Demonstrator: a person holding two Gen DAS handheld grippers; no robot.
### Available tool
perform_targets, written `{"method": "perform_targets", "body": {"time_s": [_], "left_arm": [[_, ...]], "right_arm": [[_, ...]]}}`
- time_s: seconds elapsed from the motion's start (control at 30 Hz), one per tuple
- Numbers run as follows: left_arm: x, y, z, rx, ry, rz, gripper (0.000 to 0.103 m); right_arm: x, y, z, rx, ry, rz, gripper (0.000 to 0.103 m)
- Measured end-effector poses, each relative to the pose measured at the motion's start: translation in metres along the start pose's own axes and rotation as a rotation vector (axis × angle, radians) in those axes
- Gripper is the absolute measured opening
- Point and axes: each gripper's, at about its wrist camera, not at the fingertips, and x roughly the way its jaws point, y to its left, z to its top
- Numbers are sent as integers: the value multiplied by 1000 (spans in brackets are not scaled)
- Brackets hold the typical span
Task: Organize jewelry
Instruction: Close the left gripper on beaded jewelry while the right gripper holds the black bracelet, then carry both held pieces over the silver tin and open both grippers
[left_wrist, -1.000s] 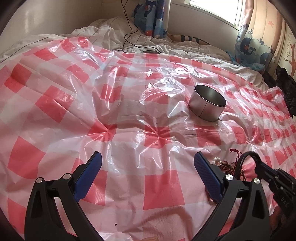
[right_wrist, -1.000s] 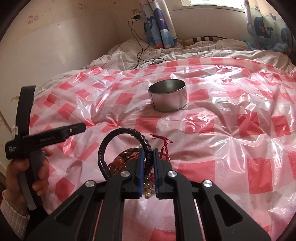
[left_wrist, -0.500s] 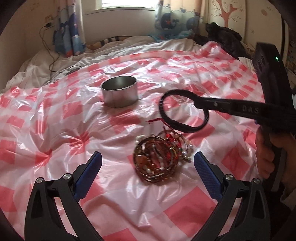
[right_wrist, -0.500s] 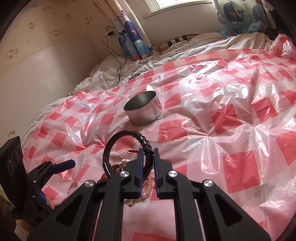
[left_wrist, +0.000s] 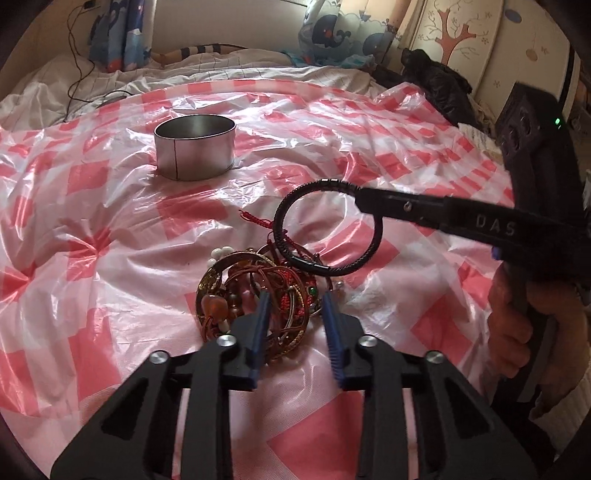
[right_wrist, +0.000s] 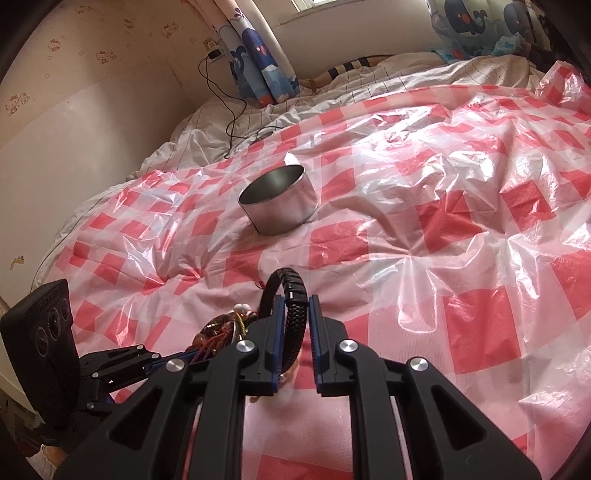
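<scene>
While the right gripper (right_wrist: 292, 317) holds a black braided bracelet (left_wrist: 325, 229) pinched between its fingers, lifted just above the heap, the left gripper (left_wrist: 295, 314) reaches into the tangle of bangles and beaded bracelets (left_wrist: 258, 291), its blue pads part-closed around a wire bangle; whether they actually grip it I cannot tell. The step in hand looks like sorting: one piece has been drawn from the pile and is ready to go into the round metal tin (left_wrist: 195, 146), which stands open and apparently empty farther back on the sheet, well apart from the heap. The next move likely calls for carrying the bracelet over the tin's rim and opening the fingers only once the loop hangs inside the wall, since the ring is nearly as wide as the opening seems. A red knotted cord (left_wrist: 258, 220) trails from the heap just beside the bracelet and could snag.

The surface is a crinkled red-and-white checked plastic sheet (right_wrist: 461, 206) spread over a soft bed, so the tin may tip. Behind lie rumpled white bedding (right_wrist: 229, 122), whale-print curtains (right_wrist: 258, 55), a charger cable (right_wrist: 236, 110) and a sunlit window.
</scene>
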Motion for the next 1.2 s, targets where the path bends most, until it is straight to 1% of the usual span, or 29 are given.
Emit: {"method": "perform_targets", "body": {"time_s": [0.07,0.1,0.13,0.2,0.23,0.27,0.3,0.33,0.4,0.47,0.53,0.6,0.67,0.87,1.0,1.1,1.2], "left_arm": [[1,3,0,-1,4,14,7],[0,3,1,-2,2,17,5],[-2,4,2,-7,-7,11,3],[-8,5,5,-8,-33,4,2],[-12,6,6,-12,-48,0,2],[-16,9,7,-22,-63,-8,2],[-20,11,9,-33,-78,-15,2],[-24,14,10,-41,-93,-24,2],[-34,18,13,-54,-130,-45,2],[-45,24,16,-71,-176,-74,2],[-52,30,18,-90,-203,-75,2],[-54,39,19,-126,-209,-95,2],[-54,43,20,-138,-209,-95,2],[-47,38,29,-97,-182,-69,2],[-49,36,39,-75,-183,-50,2],[-51,38,57,-58,-192,-43,2],[-51,40,81,-41,-211,-37,2]], "right_arm": [[8,-3,-3,10,41,-12,21],[12,-3,-4,12,57,-21,29],[16,-4,-7,10,73,-39,33],[23,-4,-10,0,97,-67,34],[26,-5,-12,-1,104,-74,33],[28,-6,-14,-5,107,-84,30],[28,-6,-14,-10,104,-94,21],[28,-6,-13,-11,97,-98,15],[23,-5,-12,-17,76,-95,10],[18,-1,-10,-38,50,-103,10],[13,2,-8,-46,25,-100,10],[7,3,-5,-45,-8,-89,10],[2,4,-1,-46,-30,-82,10],[5,2,4,-36,-17,-77,10],[4,10,18,-70,-26,-66,10],[7,8,27,-74,-20,-64,10],[11,3,40,-66,-23,-72,10]]}}
